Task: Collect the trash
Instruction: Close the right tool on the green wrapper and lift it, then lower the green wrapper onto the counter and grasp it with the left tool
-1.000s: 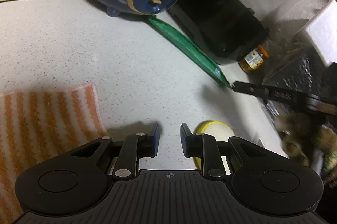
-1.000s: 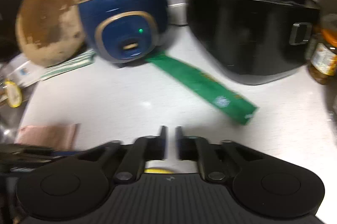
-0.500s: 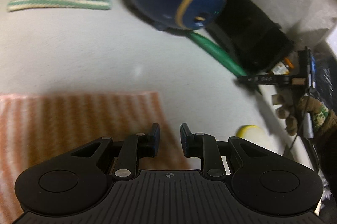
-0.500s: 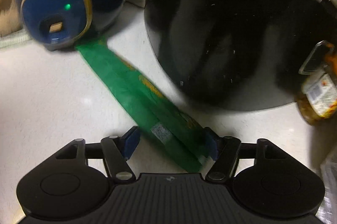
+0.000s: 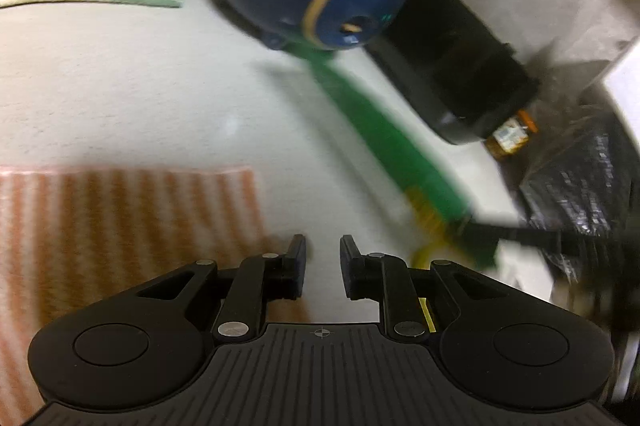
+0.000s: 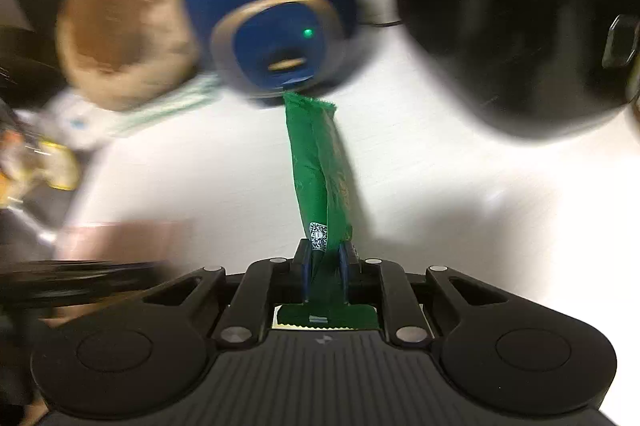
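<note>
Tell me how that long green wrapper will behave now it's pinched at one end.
The green wrapper looks floppy: it is creased lengthwise where the right claw, whose jaws have just been closing, squeezes it. It is probably very light, being thin film and apparently empty. Its far end near the blue cooker will likely droop and swing.

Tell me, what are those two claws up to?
Right gripper just closed, clamped on green wrapper. Left gripper part open, nothing between its fingers. Wrapper's far end by blue cooker.
</note>
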Available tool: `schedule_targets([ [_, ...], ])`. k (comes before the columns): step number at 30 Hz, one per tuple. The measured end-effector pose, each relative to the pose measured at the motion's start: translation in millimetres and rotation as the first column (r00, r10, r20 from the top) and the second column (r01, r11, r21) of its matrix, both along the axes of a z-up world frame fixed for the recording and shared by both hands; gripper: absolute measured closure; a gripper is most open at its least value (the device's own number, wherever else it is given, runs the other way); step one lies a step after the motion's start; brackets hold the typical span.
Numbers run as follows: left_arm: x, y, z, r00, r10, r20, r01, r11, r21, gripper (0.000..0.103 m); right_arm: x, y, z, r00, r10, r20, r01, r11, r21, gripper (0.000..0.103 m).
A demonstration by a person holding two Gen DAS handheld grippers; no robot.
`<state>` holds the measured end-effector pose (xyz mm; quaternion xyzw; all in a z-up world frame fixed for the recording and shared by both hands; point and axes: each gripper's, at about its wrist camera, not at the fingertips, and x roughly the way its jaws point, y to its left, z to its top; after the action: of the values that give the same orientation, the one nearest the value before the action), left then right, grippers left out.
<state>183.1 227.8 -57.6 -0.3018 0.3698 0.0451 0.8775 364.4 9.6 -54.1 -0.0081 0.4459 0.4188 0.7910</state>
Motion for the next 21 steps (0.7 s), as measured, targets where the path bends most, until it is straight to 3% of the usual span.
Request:
schedule_targets([
  [2, 2.0, -6.4, 4.0, 1.0, -0.004, -0.004, 0.004, 1.0, 0.018, 0.084, -30.4, 6.4, -5.8, 0.997, 0.058, -0.058, -0.055, 0.997, 0.062, 0.088],
  [3, 2.4, -8.8, 4.7, 1.0, 0.0, -0.009, 0.0, 1.0, 0.029, 0.084, -44.4, 12.0, -13.4, 0.994, 0.075, -0.079, -0.069, 0.994, 0.081, 0.083],
  [6, 1.8, -11.0, 5.5, 1.0, 0.02, -0.007, -0.02, 1.0, 0.022, 0.083, -74.7, 9.5, -19.8, 0.997, 0.051, -0.052, -0.047, 0.996, 0.07, 0.055],
  [10, -1.1, -10.0, 12.7, 0.998, 0.068, 0.02, -0.068, 0.997, 0.043, 0.083, -86.9, -20.0, -19.3, 0.998, -0.069, -0.01, 0.07, 0.993, 0.093, 0.053],
  [11, -1.4, -12.3, 17.0, 0.997, 0.064, 0.037, -0.065, 0.997, 0.049, 0.083, -88.3, -34.2, -18.5, 0.994, -0.113, 0.01, 0.111, 0.989, 0.094, 0.048],
  [13, -0.1, -24.7, 29.2, 0.996, 0.012, 0.087, -0.02, 0.996, 0.091, 0.083, -91.7, -53.1, -17.0, 0.974, -0.22, 0.06, 0.215, 0.974, 0.073, 0.043],
  [16, 12.4, -55.7, 43.3, 0.981, -0.151, 0.122, 0.133, 0.981, 0.144, 0.083, -99.1, -70.6, -22.4, 0.932, -0.338, 0.13, 0.339, 0.941, 0.016, 0.042],
  [18, 25.6, -75.1, 42.0, 0.965, -0.241, 0.103, 0.225, 0.963, 0.148, 0.083, -105.3, -78.3, -27.3, 0.911, -0.378, 0.163, 0.386, 0.922, -0.022, 0.04],
  [21, 46.1, -96.0, 26.7, 0.959, -0.283, 0.033, 0.274, 0.947, 0.169, 0.083, -114.5, -88.0, -31.9, 0.891, -0.414, 0.188, 0.431, 0.901, -0.06, 0.039],
])
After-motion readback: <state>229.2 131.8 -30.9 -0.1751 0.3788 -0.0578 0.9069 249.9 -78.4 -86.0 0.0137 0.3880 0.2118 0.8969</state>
